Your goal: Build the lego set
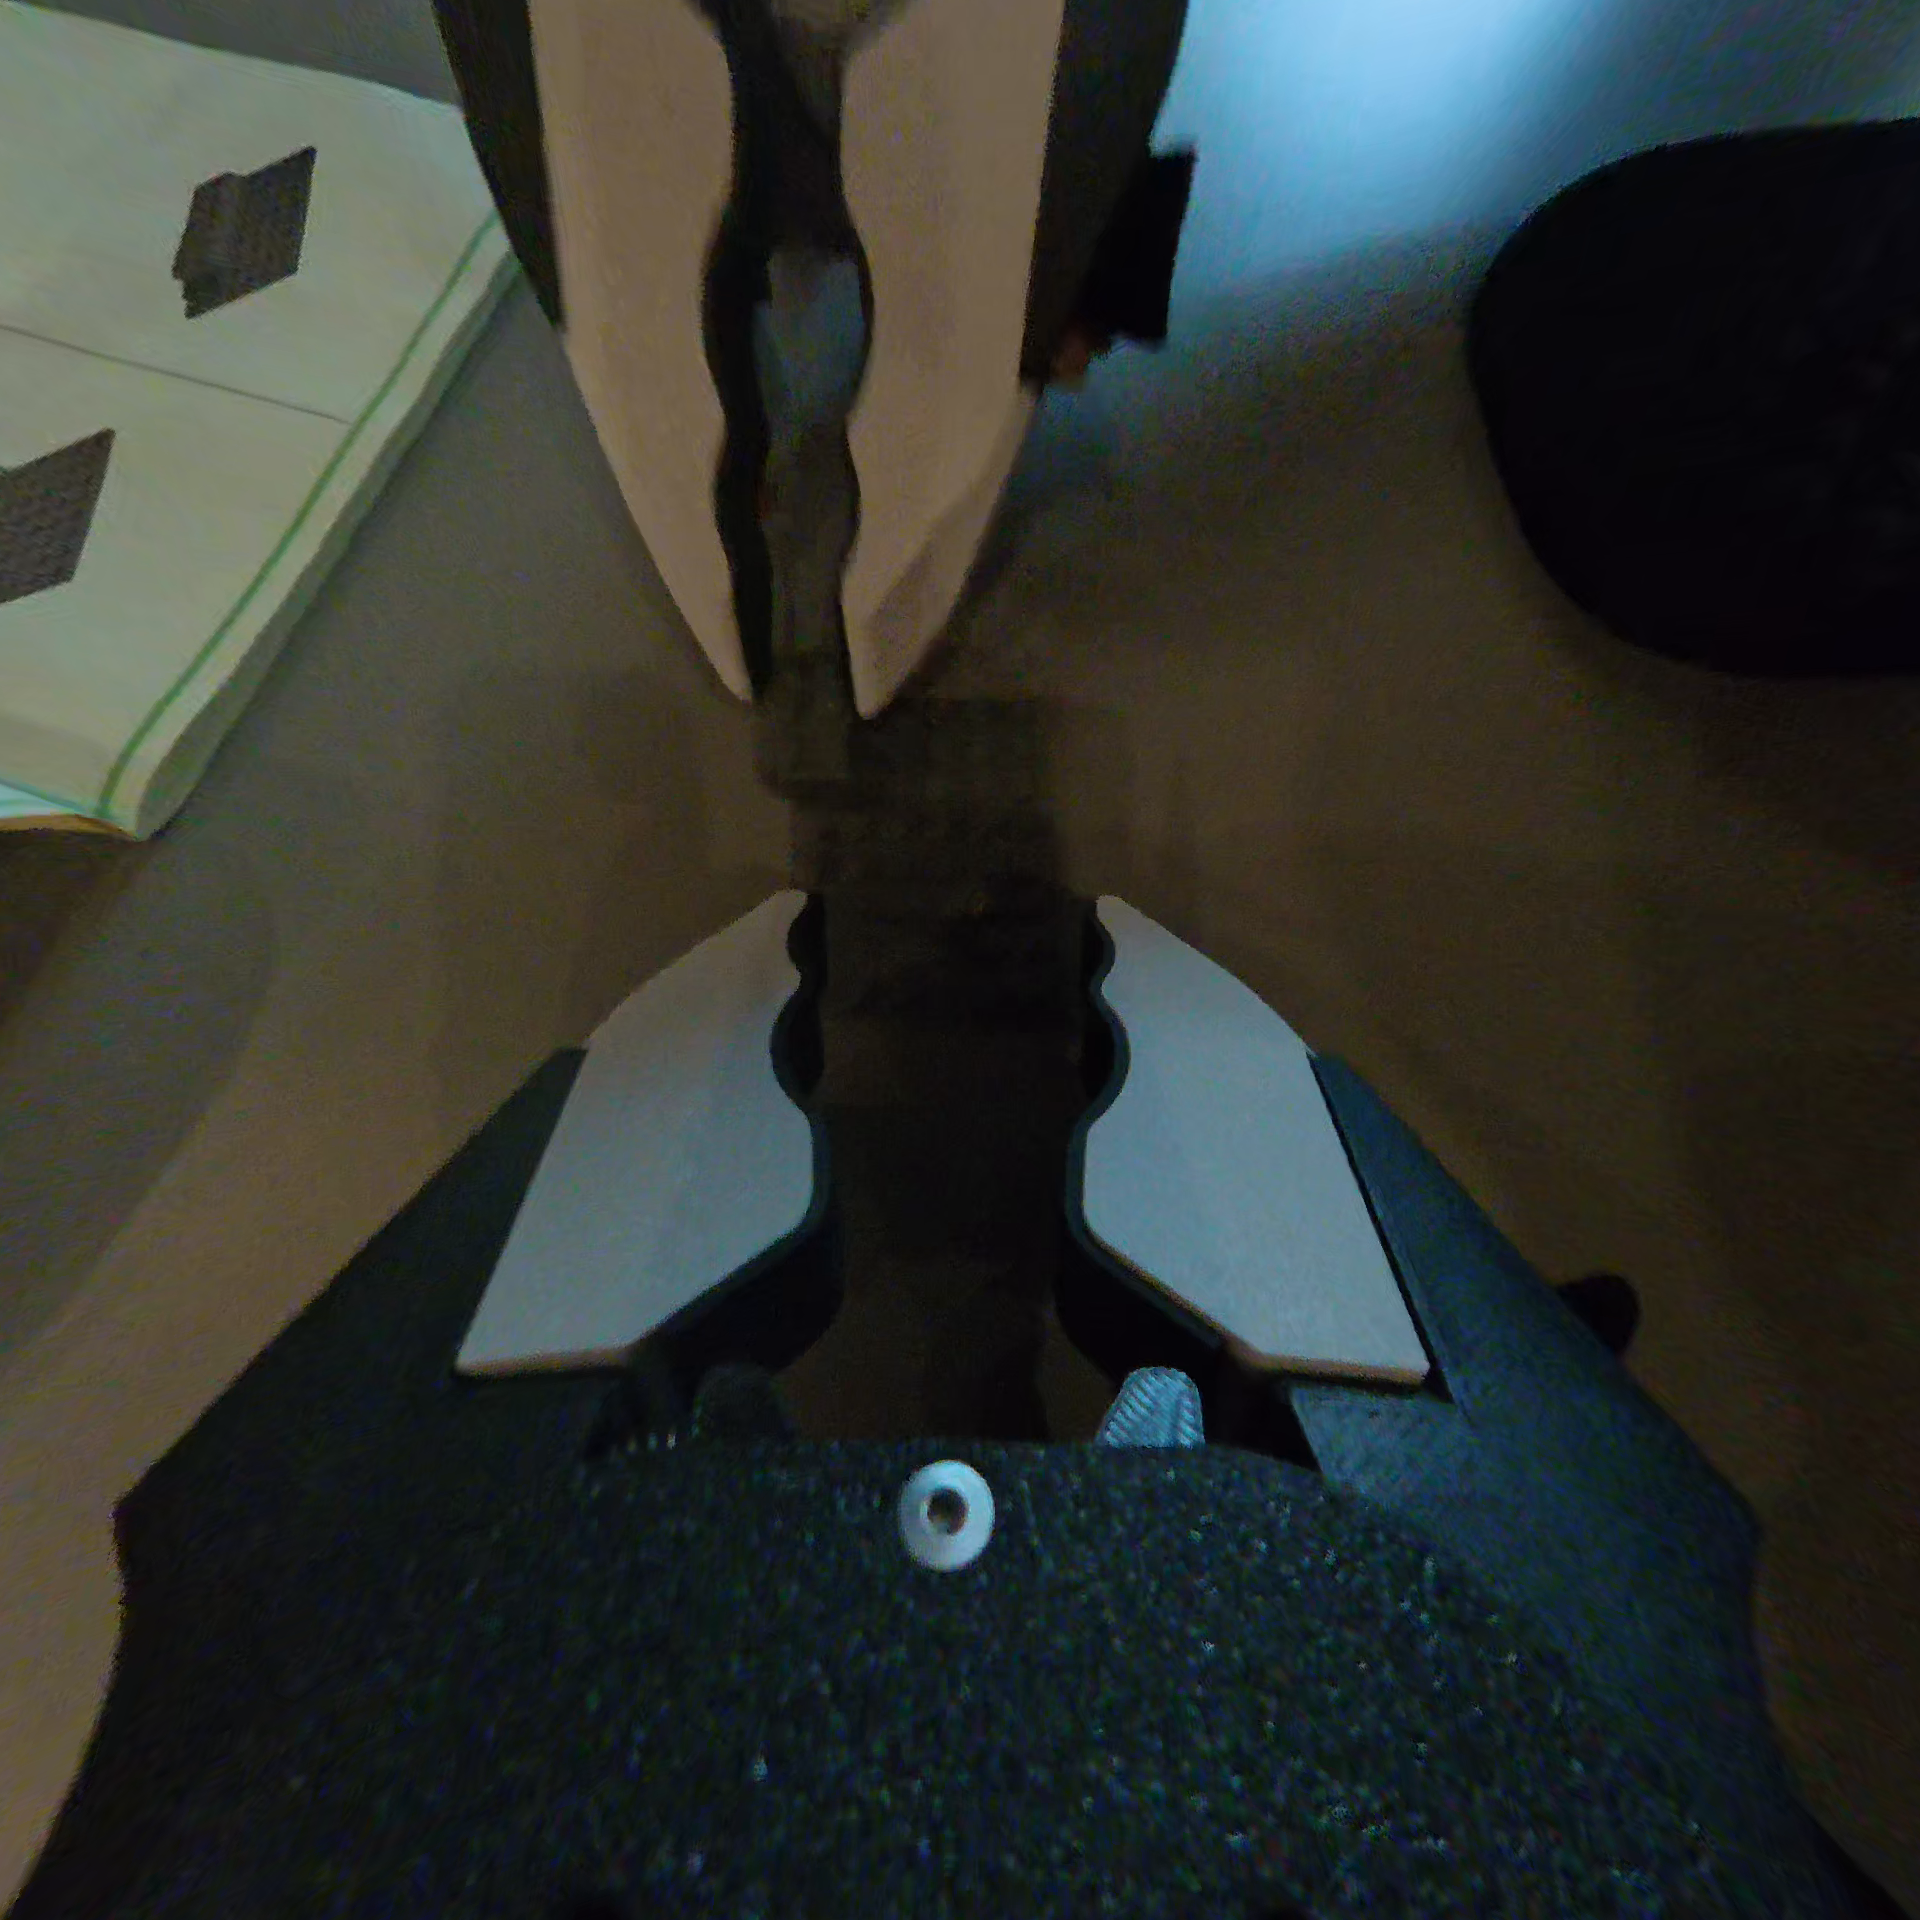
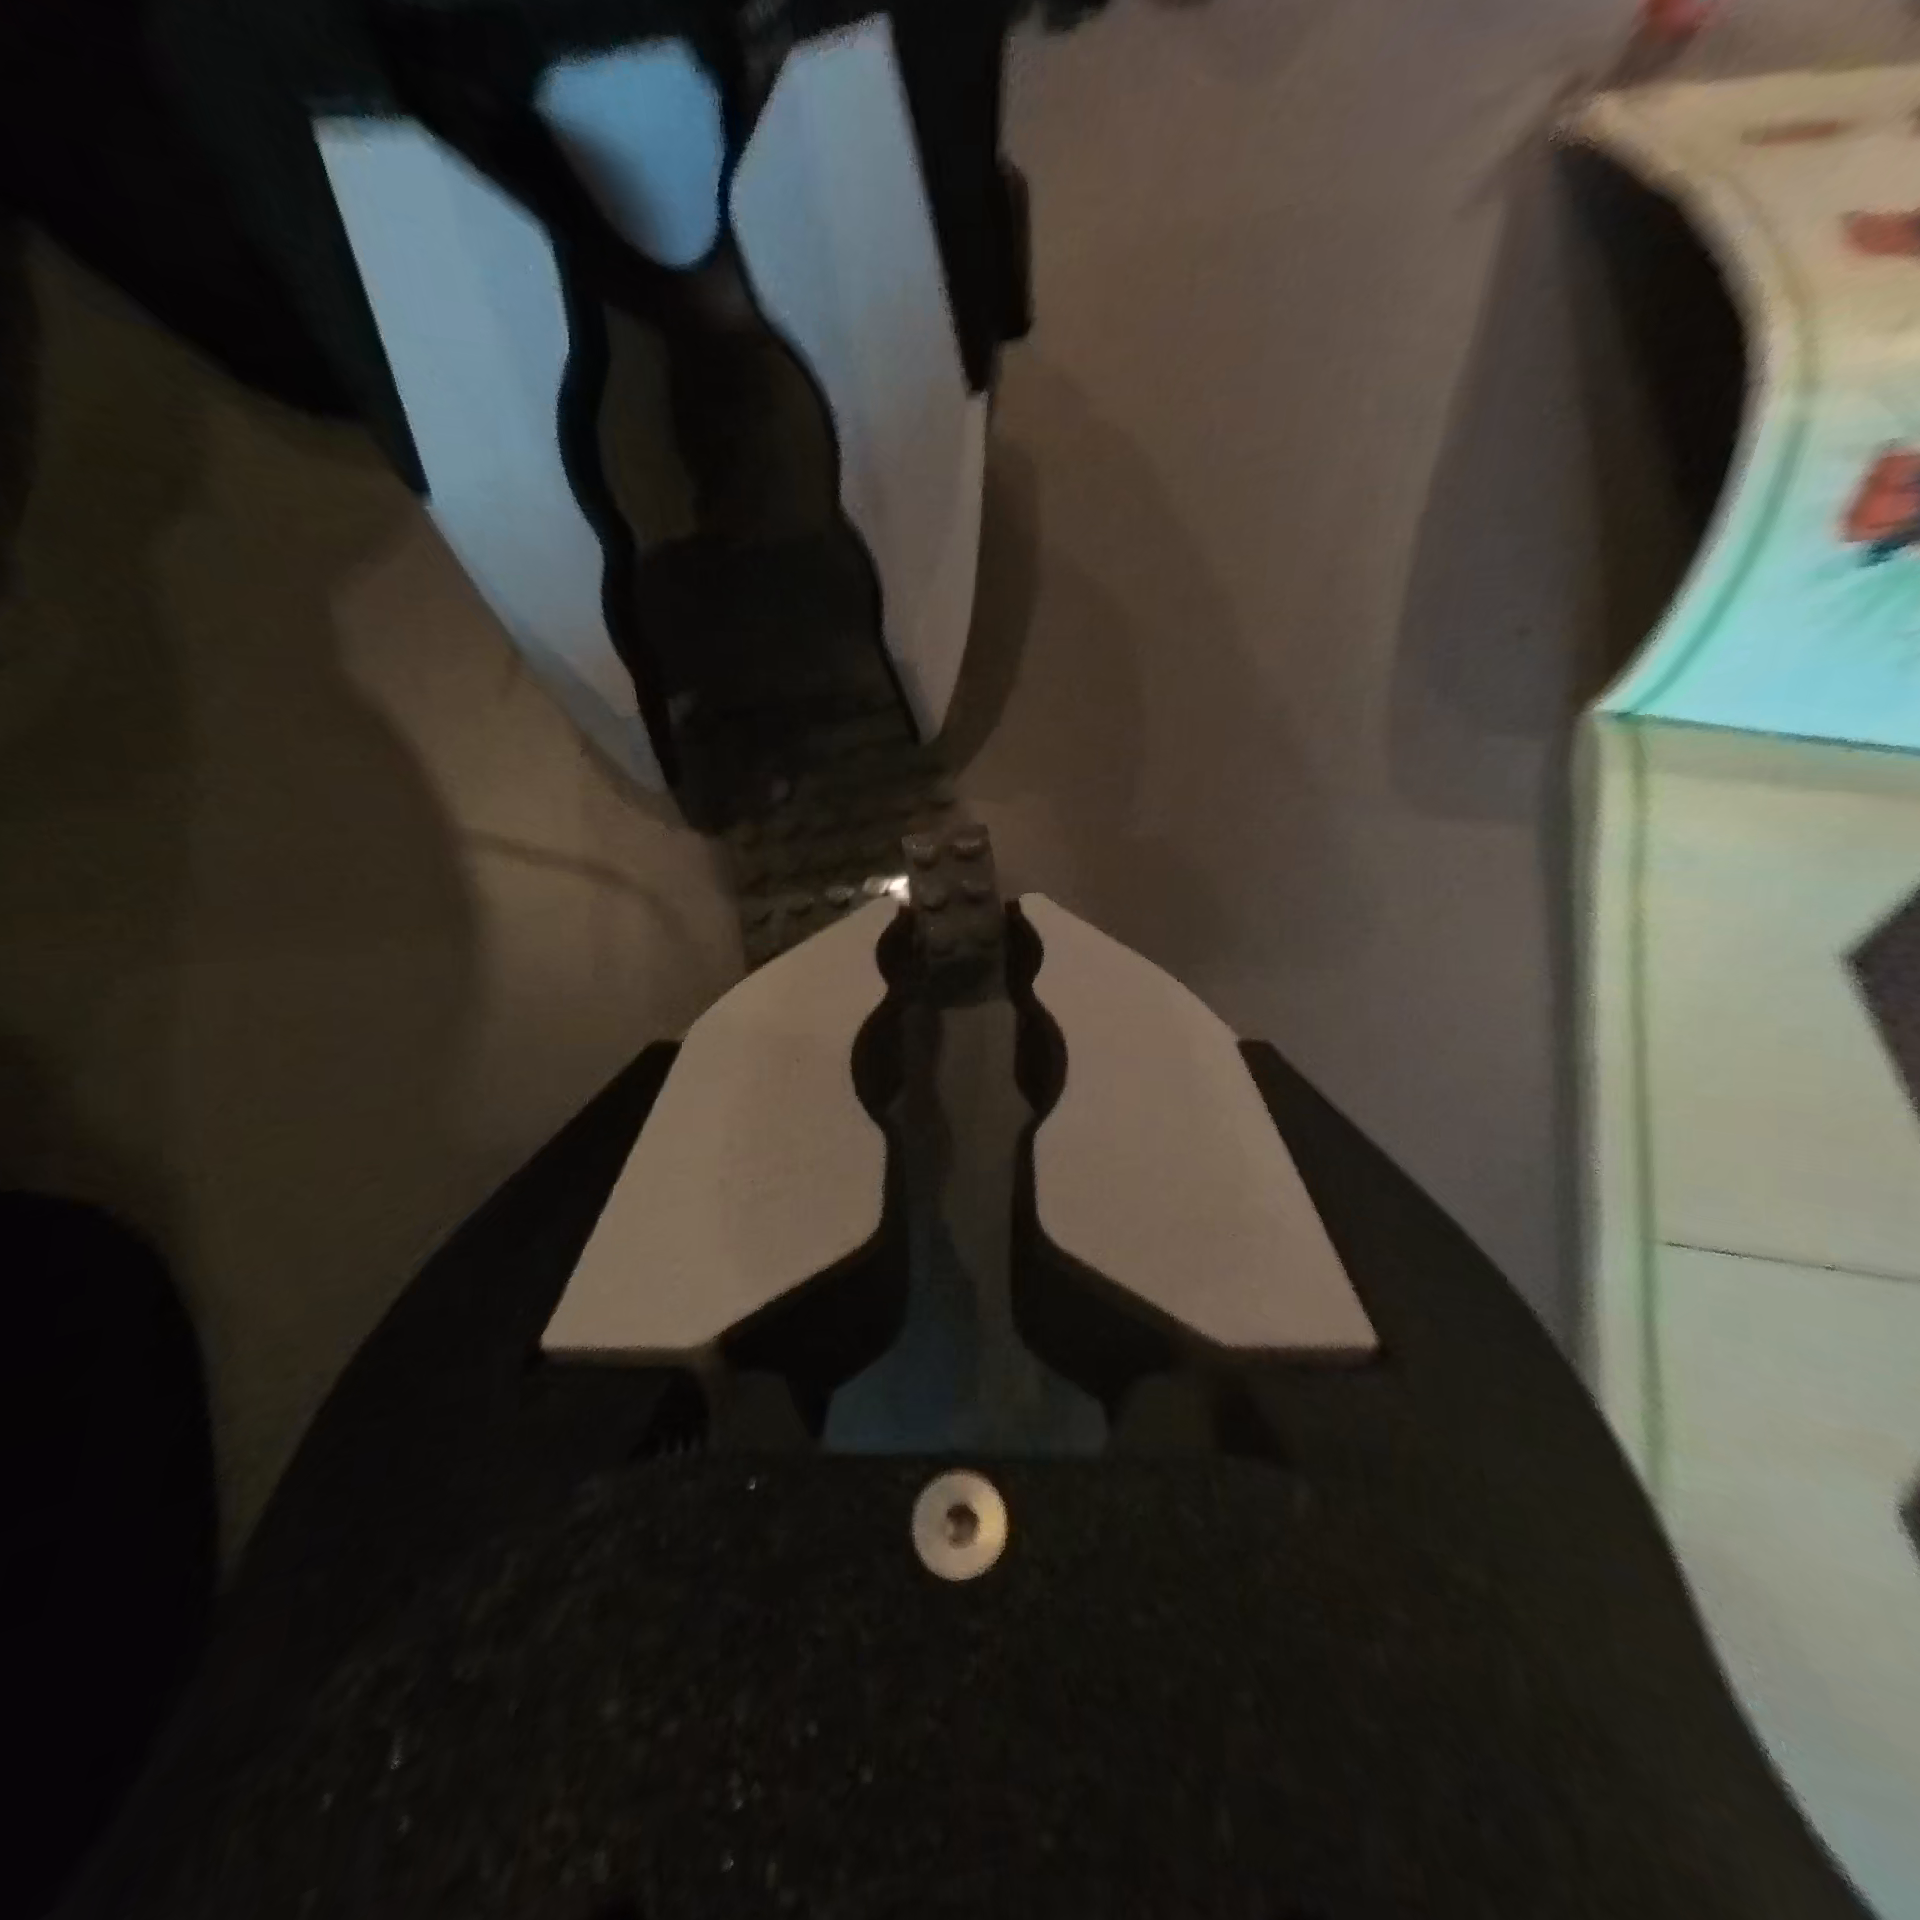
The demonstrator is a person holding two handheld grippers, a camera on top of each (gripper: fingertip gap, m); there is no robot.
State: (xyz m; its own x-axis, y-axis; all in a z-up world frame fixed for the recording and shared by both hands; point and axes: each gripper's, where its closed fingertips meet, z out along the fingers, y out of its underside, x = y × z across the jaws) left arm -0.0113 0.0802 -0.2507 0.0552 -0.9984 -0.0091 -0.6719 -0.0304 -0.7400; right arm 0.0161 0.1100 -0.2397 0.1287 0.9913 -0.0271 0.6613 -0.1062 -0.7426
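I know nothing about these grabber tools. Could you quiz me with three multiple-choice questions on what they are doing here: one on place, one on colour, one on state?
1. Where does the instruction booklet lie in the left wrist view?
A. upper left
B. lower right
C. centre

2. What colour is the small studded plate?
A. red
B. dark grey
C. yellow

3. How is the right gripper?
A. wide open and empty
B. out of view
C. shut on the small plate

Answers: 1 A, it fills that corner; 2 B, its studs look dark grey; 3 C, its fingertips pinch it beside the wider studded plate in the left gripper.
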